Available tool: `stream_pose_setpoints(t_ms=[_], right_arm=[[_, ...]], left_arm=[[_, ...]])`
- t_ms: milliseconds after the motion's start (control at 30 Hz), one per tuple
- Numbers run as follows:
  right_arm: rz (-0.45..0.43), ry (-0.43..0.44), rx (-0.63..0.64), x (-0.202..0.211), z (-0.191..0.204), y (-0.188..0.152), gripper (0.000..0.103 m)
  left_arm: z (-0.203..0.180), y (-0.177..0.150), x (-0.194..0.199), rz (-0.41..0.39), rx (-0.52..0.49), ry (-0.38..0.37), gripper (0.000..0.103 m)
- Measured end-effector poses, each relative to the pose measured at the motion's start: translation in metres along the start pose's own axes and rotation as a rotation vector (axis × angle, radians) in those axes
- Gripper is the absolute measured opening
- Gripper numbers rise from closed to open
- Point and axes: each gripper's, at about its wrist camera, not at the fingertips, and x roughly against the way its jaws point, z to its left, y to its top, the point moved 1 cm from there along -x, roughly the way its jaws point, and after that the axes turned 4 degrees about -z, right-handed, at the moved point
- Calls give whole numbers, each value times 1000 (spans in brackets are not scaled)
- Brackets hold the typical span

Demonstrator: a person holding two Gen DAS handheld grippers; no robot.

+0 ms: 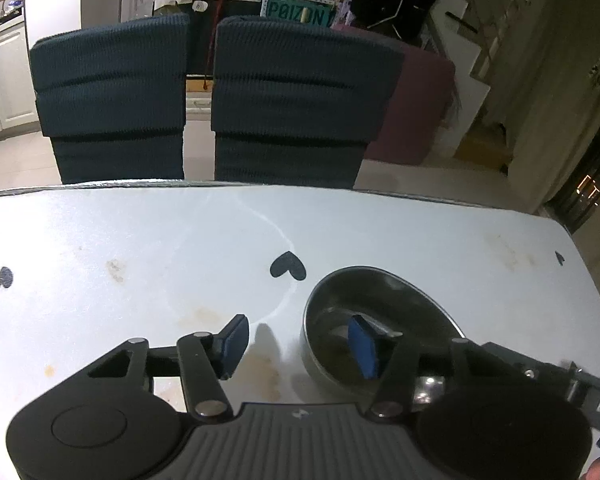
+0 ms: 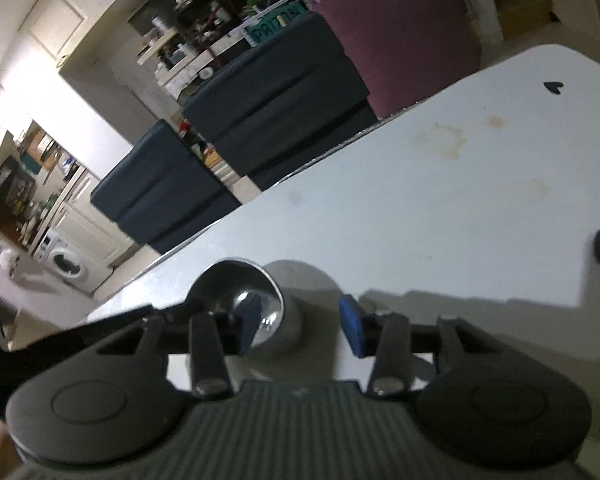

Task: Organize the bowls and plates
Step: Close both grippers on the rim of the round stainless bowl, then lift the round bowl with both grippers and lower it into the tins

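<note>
Currently the steel bowl (image 1: pixel 376 320) sits on the white bench (image 1: pixel 140 248) at about 4 o'clock in the left wrist view, near the bench's right edge. The left claw (image 1: pixel 300 344) is spread wide: its right pad hangs inside the bowl, its left pad outside over bare bench, so the near-left rim lies between them. Not yet closed on anything.

In the right wrist view the right claw (image 2: pixel 300 324) is also wide. Its left pad is inside the steel bowl (image 2: pixel 244 304) at 10 o'clock, its right pad outside over the bench (image 2: pixel 420 200). Both claws seem to straddle the same bowl from different sides; I cannot confirm it is one bowl.

Step in hand, by my reading: grip the bowl by its wall. To do it well, only one claw should close; seat the inner pad low against the wall, close squarely, and lift level, since polished steel will likely slip under a shallow pinch.

Hidden or unclear: no plates or a second bowl in view. The near part of the bowl is cut off by claw linkages. Whether any pad touches the metal cannot be told. The right view is tilted and blurred.
</note>
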Motion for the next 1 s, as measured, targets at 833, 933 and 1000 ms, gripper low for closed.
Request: stream_pose_setpoints(t_ms=[833,933,1000], right_arm=[[18,-9,240,46,57,-15,7],[9,7,246,62,66,-18,6],[8,21,241,75,71,-21,6]], left_arm=[[-5,-13,96,-61,-72,-39,8],[-4,-20,122,-81,-80,-42,8],[-2,-26,139,-94,-84,-47,8]])
